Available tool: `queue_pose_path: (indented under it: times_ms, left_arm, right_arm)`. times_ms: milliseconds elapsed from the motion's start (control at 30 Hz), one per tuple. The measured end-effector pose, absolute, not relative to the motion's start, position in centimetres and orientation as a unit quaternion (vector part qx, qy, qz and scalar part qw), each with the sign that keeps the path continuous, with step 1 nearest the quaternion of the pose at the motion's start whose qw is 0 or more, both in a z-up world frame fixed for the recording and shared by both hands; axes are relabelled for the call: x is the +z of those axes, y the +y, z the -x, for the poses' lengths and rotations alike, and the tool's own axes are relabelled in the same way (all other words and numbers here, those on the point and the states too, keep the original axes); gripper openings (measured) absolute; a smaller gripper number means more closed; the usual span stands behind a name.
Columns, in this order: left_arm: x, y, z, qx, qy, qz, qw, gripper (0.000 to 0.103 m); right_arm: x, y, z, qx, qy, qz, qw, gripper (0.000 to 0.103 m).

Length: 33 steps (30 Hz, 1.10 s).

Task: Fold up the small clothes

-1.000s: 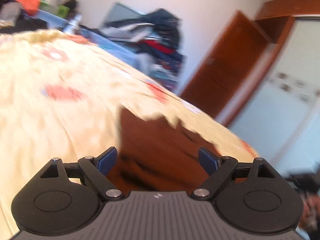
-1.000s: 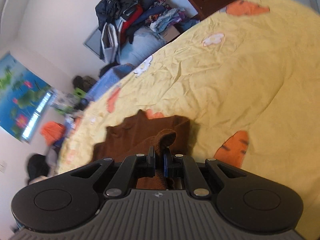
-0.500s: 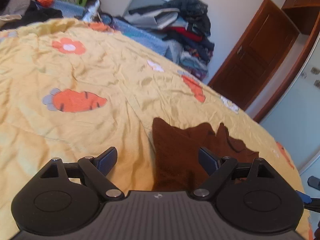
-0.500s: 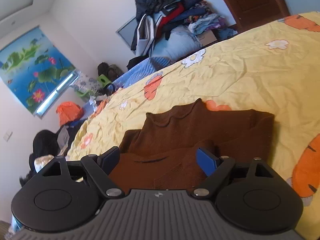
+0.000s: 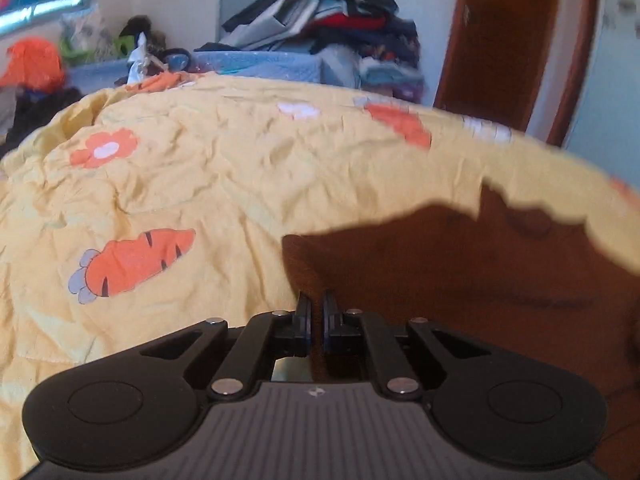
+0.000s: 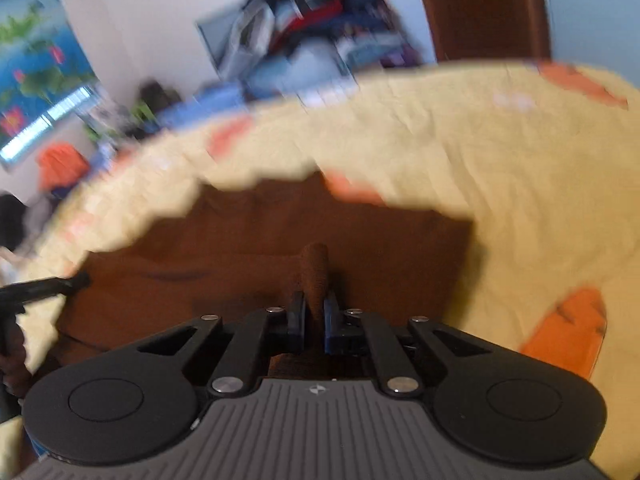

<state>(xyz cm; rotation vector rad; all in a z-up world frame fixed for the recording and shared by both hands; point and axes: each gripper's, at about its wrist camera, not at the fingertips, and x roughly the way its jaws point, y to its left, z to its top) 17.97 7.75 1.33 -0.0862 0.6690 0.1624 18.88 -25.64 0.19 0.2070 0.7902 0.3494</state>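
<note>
Brown knitted sweater (image 5: 460, 280) spread on yellow bedspread (image 5: 240, 184) printed with orange carrots and flowers. Left gripper (image 5: 315, 312) at sweater's left edge, jaws clenched, thin strip of brown fabric pinched between pads. Right gripper (image 6: 314, 312) over sweater (image 6: 260, 248) near its lower middle, jaws clamped on raised ridge of brown knit standing up between fingertips. Far edge of sweater and bedspread (image 6: 500, 168) blurred. Behind bed: heap of clothes (image 5: 336, 20) against white wall, wooden door (image 5: 496, 32), lotus picture (image 6: 28, 60), orange bag (image 5: 32, 64) at left.
</note>
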Motion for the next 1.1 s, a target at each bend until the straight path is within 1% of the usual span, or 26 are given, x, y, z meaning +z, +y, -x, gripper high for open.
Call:
queue_pose_path:
  times_ms: [33, 100, 133, 167, 200, 233, 267, 300, 333, 367, 433, 500, 533, 567, 667, 733, 833, 900, 933, 967, 1033, 1067, 1100]
  left_arm:
    - [1.2, 7.1, -17.7, 0.082, 0.320, 0.014, 0.944, 0.007]
    - [1.8, 6.2, -16.6, 0.087, 0.311, -0.011, 0.947, 0.011]
    - [2.4, 6.0, -15.9, 0.092, 0.301, -0.017, 0.949, 0.012]
    - [3.1, 5.7, -14.9, 0.099, 0.281, -0.020, 0.954, 0.018]
    - [3.9, 5.4, -14.1, 0.104, 0.253, -0.020, 0.962, 0.032]
    - [4.6, 5.1, -13.4, 0.097, 0.224, -0.017, 0.970, 0.044]
    - [5.1, 4.6, -13.2, 0.084, 0.202, -0.015, 0.976, 0.078]
    - [5.5, 3.8, -13.7, 0.071, 0.189, -0.017, 0.979, 0.097]
    - [5.6, 3.0, -14.4, 0.060, 0.187, -0.022, 0.980, 0.096]
    - [5.5, 2.1, -15.8, 0.049, 0.200, -0.031, 0.978, 0.096]
    - [4.4, 0.9, -19.1, 0.038, 0.261, -0.048, 0.963, 0.096]
    - [2.3, 1.1, -22.1, 0.046, 0.335, -0.057, 0.939, 0.096]
    - [1.2, 2.1, -22.9, 0.038, 0.357, -0.036, 0.933, 0.096]
    - [0.7, 3.8, -22.7, 0.033, 0.349, 0.004, 0.936, 0.098]
    - [0.3, 5.3, -22.5, 0.021, 0.344, 0.007, 0.939, 0.098]
    - [0.2, 4.9, -22.7, 0.030, 0.345, 0.000, 0.938, 0.100]
    - [0.6, 4.5, -21.9, 0.053, 0.343, -0.006, 0.938, 0.100]
    - [1.2, 4.3, -20.0, 0.080, 0.341, -0.010, 0.937, 0.098]
    - [1.7, 4.3, -18.1, 0.070, 0.334, -0.001, 0.940, 0.098]
    - [1.9, 4.5, -16.7, 0.047, 0.325, 0.008, 0.944, 0.099]
    - [1.4, 4.3, -14.7, 0.007, 0.323, 0.003, 0.946, 0.099]
    - [0.7, 4.2, -14.4, 0.001, 0.327, -0.012, 0.945, 0.099]
    - [0.5, 4.6, -14.4, -0.003, 0.327, 0.003, 0.945, 0.099]
  right_arm:
    - [0.0, -25.9, -18.6, 0.172, 0.368, -0.113, 0.907, 0.011]
    - [0.2, -26.4, -18.5, 0.176, 0.374, -0.149, 0.899, 0.025]
    - [0.5, -26.8, -18.4, 0.179, 0.373, -0.167, 0.895, 0.043]
    - [1.1, -27.2, -18.0, 0.179, 0.362, -0.177, 0.898, 0.062]
    - [1.8, -27.3, -17.4, 0.174, 0.340, -0.175, 0.907, 0.066]
    - [2.6, -27.2, -17.1, 0.175, 0.319, -0.168, 0.916, 0.067]
    - [3.1, -26.7, -17.0, 0.178, 0.308, -0.166, 0.920, 0.067]
    - [3.5, -26.0, -17.3, 0.185, 0.305, -0.168, 0.919, 0.067]
    - [3.7, -25.0, -18.0, 0.195, 0.305, -0.168, 0.917, 0.067]
    - [3.7, -23.8, -18.8, 0.203, 0.308, -0.160, 0.916, 0.067]
    - [2.8, -21.4, -20.6, 0.200, 0.326, -0.116, 0.917, 0.069]
    - [0.8, -20.1, -22.5, 0.156, 0.363, -0.066, 0.916, 0.069]
    - [-0.1, -20.4, -22.6, 0.154, 0.350, -0.058, 0.922, 0.067]
    - [-0.5, -20.8, -22.4, 0.163, 0.336, -0.053, 0.926, 0.067]
    - [-1.0, -21.7, -21.6, 0.167, 0.319, -0.040, 0.932, 0.066]
    - [-1.1, -21.9, -21.6, 0.162, 0.316, -0.044, 0.934, 0.067]
    - [-0.8, -21.0, -21.2, 0.148, 0.315, -0.014, 0.937, 0.068]
    - [-0.2, -21.3, -20.1, 0.126, 0.321, -0.027, 0.938, 0.074]
    - [0.4, -21.7, -19.2, 0.117, 0.321, -0.048, 0.938, 0.080]
    - [0.7, -22.2, -18.0, 0.125, 0.315, -0.066, 0.939, 0.091]
    - [0.5, -22.7, -16.1, 0.161, 0.305, -0.073, 0.936, 0.102]
    - [-0.2, -22.7, -15.9, 0.161, 0.323, -0.058, 0.931, 0.102]
    - [-1.0, -22.5, -15.7, 0.161, 0.329, -0.030, 0.930, 0.103]
